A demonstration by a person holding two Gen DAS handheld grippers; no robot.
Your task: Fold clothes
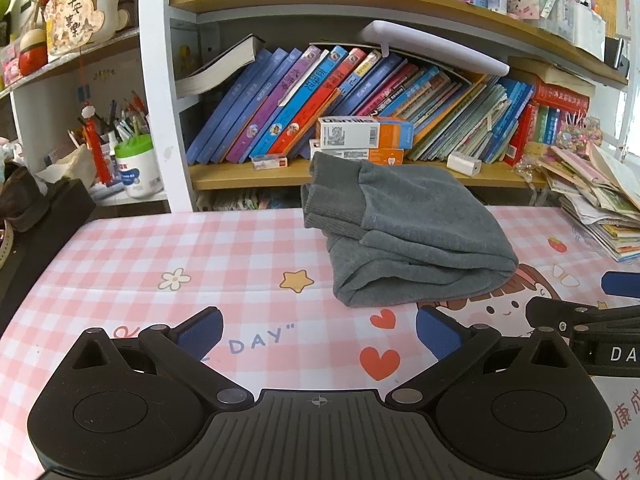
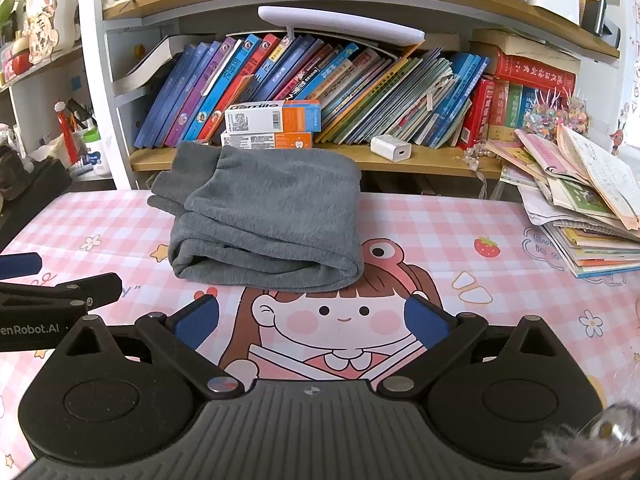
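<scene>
The surface [image 1: 120, 256] wears a pink and white checked cover printed with stars, hearts, a flower and a cartoon girl [image 2: 340, 316]. Behind it stands a bookshelf [image 1: 248, 176] crowded with leaning books, two stacked white and orange boxes [image 1: 364, 132] and a small white charger [image 2: 391, 149]. An untidy pile of booklets and papers [image 2: 580, 216] sits at the right edge of the surface, and a green-lidded tub [image 1: 134, 168] with pens stands on a side shelf to the left.

The grey garment [image 2: 272, 216] lies folded into a thick, compact bundle toward the back of the surface, just in front of the bookshelf. Its ribbed cuffs [image 1: 320, 196] stick out at the back left, and the rounded fold faces the cameras, layers showing at the near left corner.

The left tongs [image 1: 319, 334] hover low above the cover, spread wide, their blue pads empty and clear of the garment, which lies ahead and to the right. The right tongs [image 2: 313, 322] are likewise spread wide and hold nothing, poised over the cartoon girl just short of the bundle's near edge. Each pair shows at the edge of the other's view, side by side.
</scene>
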